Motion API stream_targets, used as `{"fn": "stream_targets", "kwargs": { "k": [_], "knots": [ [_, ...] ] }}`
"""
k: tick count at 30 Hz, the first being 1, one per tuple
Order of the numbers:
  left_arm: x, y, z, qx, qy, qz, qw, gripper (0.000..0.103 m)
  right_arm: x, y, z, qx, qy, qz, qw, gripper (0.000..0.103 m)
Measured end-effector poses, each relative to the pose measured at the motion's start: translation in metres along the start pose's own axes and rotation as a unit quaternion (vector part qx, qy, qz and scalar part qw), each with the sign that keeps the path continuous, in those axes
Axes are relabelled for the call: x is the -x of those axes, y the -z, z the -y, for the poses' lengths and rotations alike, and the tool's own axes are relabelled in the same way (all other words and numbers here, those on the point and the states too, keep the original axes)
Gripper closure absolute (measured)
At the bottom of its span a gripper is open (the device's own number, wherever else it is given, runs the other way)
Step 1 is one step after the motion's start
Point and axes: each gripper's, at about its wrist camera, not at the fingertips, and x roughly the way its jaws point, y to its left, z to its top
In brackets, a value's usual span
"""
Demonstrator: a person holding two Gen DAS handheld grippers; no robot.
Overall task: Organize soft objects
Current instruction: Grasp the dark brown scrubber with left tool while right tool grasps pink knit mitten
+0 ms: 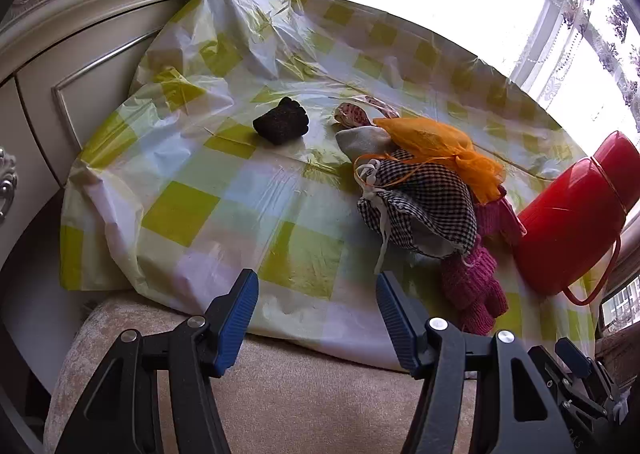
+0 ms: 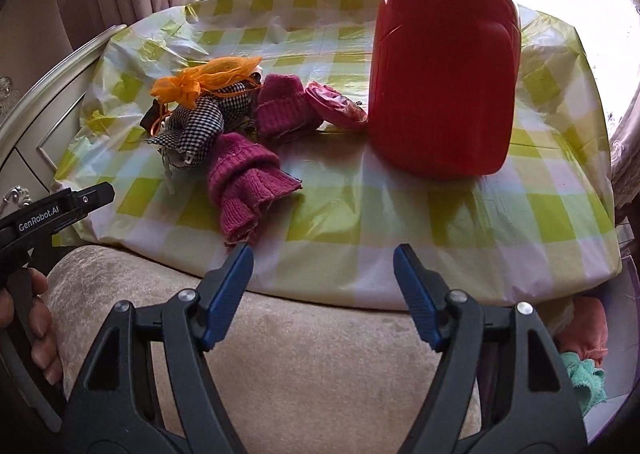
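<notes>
A pile of soft things lies on the green-checked tablecloth [image 1: 192, 210]: an orange mesh pouch [image 1: 432, 142], a black-and-white checked drawstring bag [image 1: 424, 210], a grey cloth [image 1: 364, 142] and magenta knit gloves [image 1: 476, 290]. A dark knit piece [image 1: 282, 126] lies apart to the left. In the right wrist view the pouch [image 2: 208, 78], checked bag [image 2: 196, 122] and gloves [image 2: 244, 190] show left of a red container [image 2: 444, 66]. My left gripper [image 1: 316, 310] is open and empty near the table's front edge. My right gripper [image 2: 322, 282] is open and empty, just short of the nearest glove.
The red container [image 1: 576, 214] with a thin handle stands at the right. A pink round item [image 2: 336, 106] lies by its base. A cream cabinet [image 1: 60, 66] borders the table's left. A beige cushion [image 2: 320, 366] lies below the grippers. Pink and teal cloths [image 2: 584, 358] sit low right.
</notes>
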Motion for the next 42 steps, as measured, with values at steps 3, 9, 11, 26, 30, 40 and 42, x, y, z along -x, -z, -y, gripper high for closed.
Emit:
{"fn": "stream_targets", "kwargs": {
  "k": [3, 9, 11, 26, 30, 40, 42],
  "knots": [
    [-0.012, -0.012, -0.005, 0.005, -0.005, 0.000, 1.0000, 0.041, -0.013, -0.010, -0.011, 0.014, -0.008, -0.002, 1.000, 0.028],
    [-0.039, -0.045, -0.012, 0.016, -0.014, 0.010, 0.9997, 0.041, -0.041, -0.022, -0.036, 0.050, -0.020, -0.007, 0.998, 0.028],
    [-0.048, -0.058, -0.015, 0.017, -0.017, 0.018, 0.9996, 0.041, -0.048, -0.025, -0.042, 0.061, -0.023, -0.008, 0.998, 0.028],
    [-0.124, -0.123, -0.025, -0.002, -0.029, 0.028, 0.9992, 0.041, -0.088, -0.044, -0.048, 0.069, -0.028, -0.014, 0.997, 0.028],
    [-0.140, -0.122, -0.024, -0.014, -0.027, 0.009, 0.9995, 0.070, -0.095, -0.045, -0.046, 0.060, -0.032, -0.021, 0.997, 0.035],
    [-0.125, -0.107, -0.031, -0.012, -0.017, 0.019, 0.9996, 0.094, -0.087, -0.038, -0.039, 0.047, -0.044, -0.011, 0.998, 0.062],
    [-0.119, -0.104, -0.033, -0.005, -0.010, 0.022, 0.9997, 0.095, -0.084, -0.036, -0.038, 0.044, -0.043, -0.008, 0.998, 0.064]
  ]
}}
